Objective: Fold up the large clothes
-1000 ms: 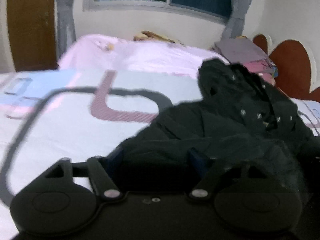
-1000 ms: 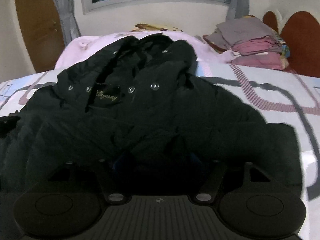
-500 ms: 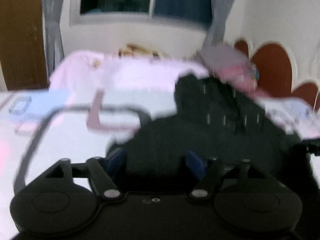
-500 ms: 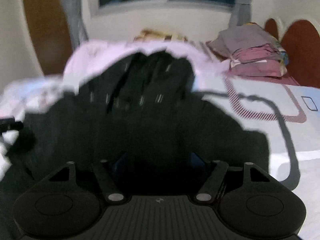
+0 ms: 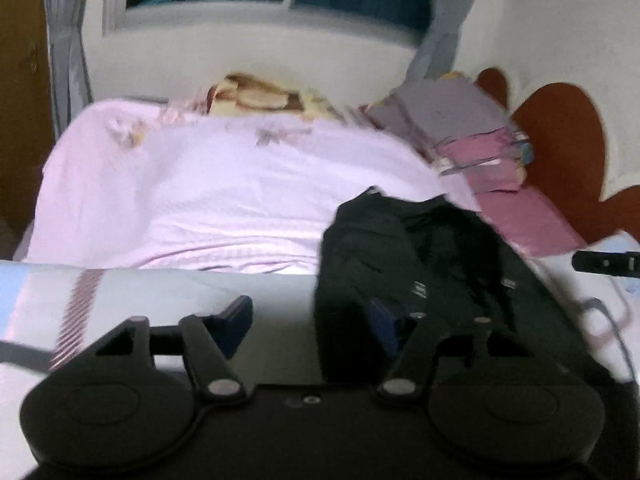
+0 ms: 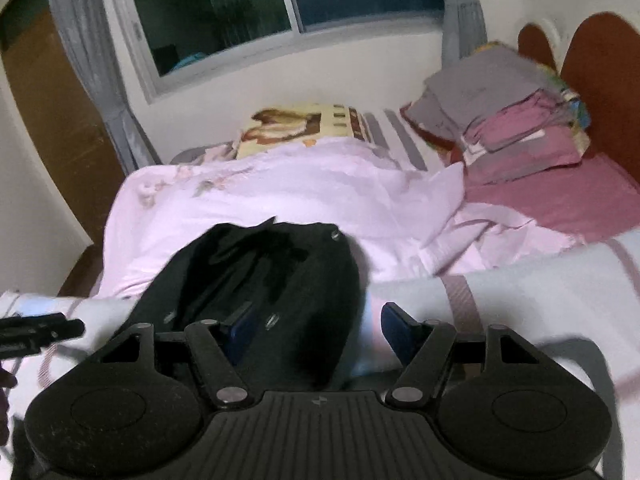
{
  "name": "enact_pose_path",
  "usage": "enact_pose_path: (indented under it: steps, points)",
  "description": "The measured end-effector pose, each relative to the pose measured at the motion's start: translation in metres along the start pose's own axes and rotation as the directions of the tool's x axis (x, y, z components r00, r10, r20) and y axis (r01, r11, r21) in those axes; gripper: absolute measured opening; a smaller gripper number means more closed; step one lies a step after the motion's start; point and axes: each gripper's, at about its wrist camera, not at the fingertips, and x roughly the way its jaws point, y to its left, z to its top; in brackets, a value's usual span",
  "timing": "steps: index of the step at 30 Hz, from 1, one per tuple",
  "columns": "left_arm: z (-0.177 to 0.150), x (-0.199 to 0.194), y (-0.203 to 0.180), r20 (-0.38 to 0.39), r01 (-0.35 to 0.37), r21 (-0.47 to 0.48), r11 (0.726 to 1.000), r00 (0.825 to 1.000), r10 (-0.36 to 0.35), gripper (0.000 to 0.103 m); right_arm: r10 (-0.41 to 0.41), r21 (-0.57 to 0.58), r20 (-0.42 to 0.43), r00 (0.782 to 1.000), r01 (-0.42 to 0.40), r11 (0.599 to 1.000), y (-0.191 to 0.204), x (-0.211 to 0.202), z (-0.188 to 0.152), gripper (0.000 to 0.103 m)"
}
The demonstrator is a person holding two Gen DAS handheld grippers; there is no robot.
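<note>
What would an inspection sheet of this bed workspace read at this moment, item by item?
Surface: bed with a pale patterned sheet; pink quilt heaped behind.
Job's things: black jacket, bunched at the sheet's far edge against the quilt.
Clutter: folded clothes stack; printed pillow.
Grippers: left gripper open, jaws just closing, jacket's edge between them with a gap at one pad; right gripper open, jacket partly between its jaws.
Cables: nothing seen.
Surroundings: window, grey curtains, brown headboard.
</note>
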Motion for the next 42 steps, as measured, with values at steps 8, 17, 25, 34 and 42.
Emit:
enact_pose_path:
  steps: [8,17,25,34,42]
  points:
    - [0.019,0.075,0.001,-0.091,-0.034,0.009,0.999,0.995,0.034,0.061,-0.036,-0.249,-0.071,0.997,0.017,0.968,0.008,0.086,-0.020,0.069]
    - [0.012,0.085,-0.013,-0.131,0.034,0.078,0.996,0.991,-0.024,0.005,0.000,0.033,-0.063,0.998,0.002,0.999,-0.036,0.078,-0.029,0.079]
    - [0.004,0.046,-0.018,0.004,0.056,0.067,0.996,0.998,-0.056,0.000,0.145,0.027,-0.004,0.989,-0.145,0.989,-0.033,0.033,-0.020,0.010]
    - [-0.052,-0.128,-0.034,0.369,0.175,0.093,0.980,0.908,-0.197,0.000,0.167,-0.194,0.212,0.963,-0.126,0.973,0.016,-0.137,-0.067,0.009]
    - [-0.173,-0.223,-0.031,0.291,0.195,0.095,0.976,0.932,-0.214,0.007,0.104,-0.219,0.175,0.979,-0.064,0.974,0.046,-0.236,-0.197,0.038]
